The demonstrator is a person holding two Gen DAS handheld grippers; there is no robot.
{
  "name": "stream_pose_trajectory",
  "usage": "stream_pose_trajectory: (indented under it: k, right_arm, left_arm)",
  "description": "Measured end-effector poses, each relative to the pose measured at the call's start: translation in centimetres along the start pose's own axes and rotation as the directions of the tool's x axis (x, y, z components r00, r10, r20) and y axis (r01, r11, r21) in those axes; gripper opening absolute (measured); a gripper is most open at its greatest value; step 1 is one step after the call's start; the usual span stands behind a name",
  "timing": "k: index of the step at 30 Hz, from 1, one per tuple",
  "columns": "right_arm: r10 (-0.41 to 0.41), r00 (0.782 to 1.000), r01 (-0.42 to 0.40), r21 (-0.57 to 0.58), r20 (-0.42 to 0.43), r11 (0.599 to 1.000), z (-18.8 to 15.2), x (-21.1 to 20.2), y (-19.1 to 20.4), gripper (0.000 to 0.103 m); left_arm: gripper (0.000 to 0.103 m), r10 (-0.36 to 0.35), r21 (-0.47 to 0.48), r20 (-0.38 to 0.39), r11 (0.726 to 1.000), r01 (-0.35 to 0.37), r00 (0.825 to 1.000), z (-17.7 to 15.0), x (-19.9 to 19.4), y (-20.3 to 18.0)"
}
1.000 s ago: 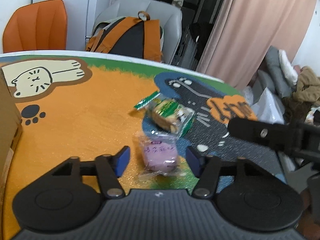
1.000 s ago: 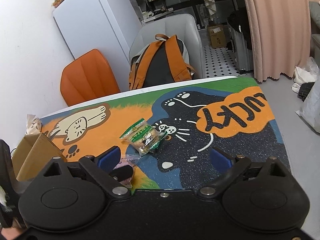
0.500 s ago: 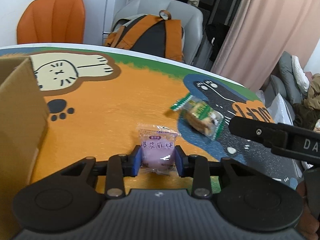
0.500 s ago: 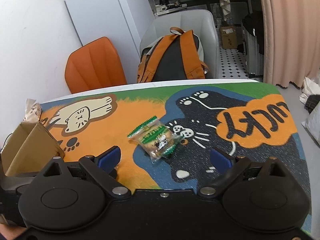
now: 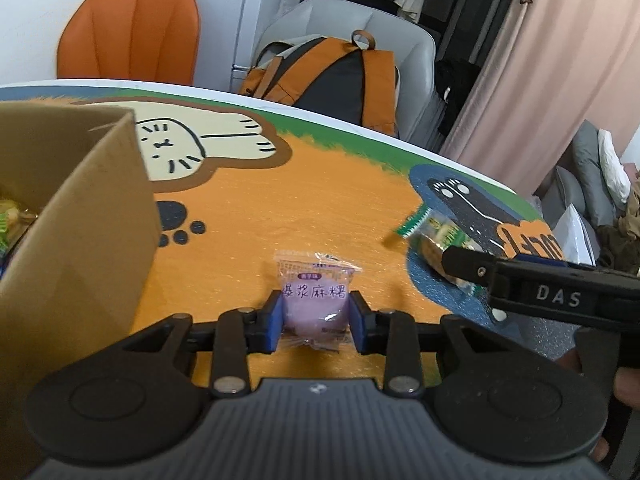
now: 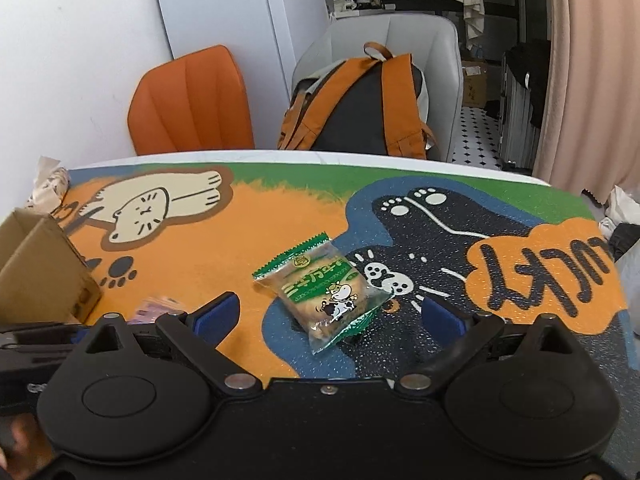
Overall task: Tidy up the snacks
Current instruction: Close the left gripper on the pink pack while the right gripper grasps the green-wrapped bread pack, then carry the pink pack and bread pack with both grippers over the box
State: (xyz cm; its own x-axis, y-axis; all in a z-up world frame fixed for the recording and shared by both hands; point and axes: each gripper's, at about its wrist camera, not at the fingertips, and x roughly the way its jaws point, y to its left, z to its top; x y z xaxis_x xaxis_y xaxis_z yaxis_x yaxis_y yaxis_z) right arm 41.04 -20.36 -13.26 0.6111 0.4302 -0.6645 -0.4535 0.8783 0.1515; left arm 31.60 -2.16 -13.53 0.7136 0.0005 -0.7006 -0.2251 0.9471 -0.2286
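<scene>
My left gripper (image 5: 315,316) is shut on a purple snack packet (image 5: 314,300), both blue pads pressed against its sides, above the orange part of the mat. A cardboard box (image 5: 76,240) stands just to its left, with wrapped snacks showing inside. A green-edged biscuit packet (image 6: 324,292) lies flat on the mat, just beyond the wide gap of my open right gripper (image 6: 330,312), and nothing is between those fingers. In the left wrist view the biscuit packet (image 5: 436,236) is partly hidden behind the right gripper's black finger (image 5: 520,280).
A cartoon cat mat (image 6: 248,248) covers the table. Behind the far edge stand an orange chair (image 6: 192,100) and a grey chair holding an orange and black backpack (image 6: 360,108). The box (image 6: 40,268) sits at the left in the right wrist view. Crumpled paper (image 6: 48,184) lies beside it.
The left jaws closed on the purple packet and carried it left toward the box. The right gripper slid nearer the biscuit packet, staying open.
</scene>
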Motion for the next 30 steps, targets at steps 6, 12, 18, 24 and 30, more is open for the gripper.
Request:
stream_pose_trajectory:
  k: [6,12,18,24,30]
  right_arm:
    - [-0.037,0.999,0.037,-0.059,-0.009,0.998,0.3,1.6,0.8,0.099]
    - [-0.058,0.998,0.056,-0.118,-0.016,0.991,1.1,3.6,1.7,0.099]
    - [-0.074,0.997,0.070,-0.147,-0.019,0.987,0.7,4.6,1.9,0.058]
    - [-0.069,0.997,0.061,-0.153,-0.044,0.986,0.3,2.9,1.9,0.049]
    - [-0.043,0.998,0.039,-0.089,-0.046,0.995,-0.9,0.6,1.7,0.049]
  left_arm:
    - [0.033,-0.009,-0.005,0.006,1.000,0.009,1.000,0.0,0.3,0.4]
    - [0.033,-0.019,-0.016,0.008,1.000,0.019,1.000,0.1,0.3,0.8]
    - [0.033,-0.026,-0.020,0.012,0.999,0.027,1.000,0.1,0.3,1.0]
    - [0.033,-0.035,-0.026,0.010,0.999,0.035,0.999,-0.2,-0.1,0.8]
    - [0.033,-0.052,-0.015,0.016,0.999,0.052,0.999,-0.5,-1.4,0.2]
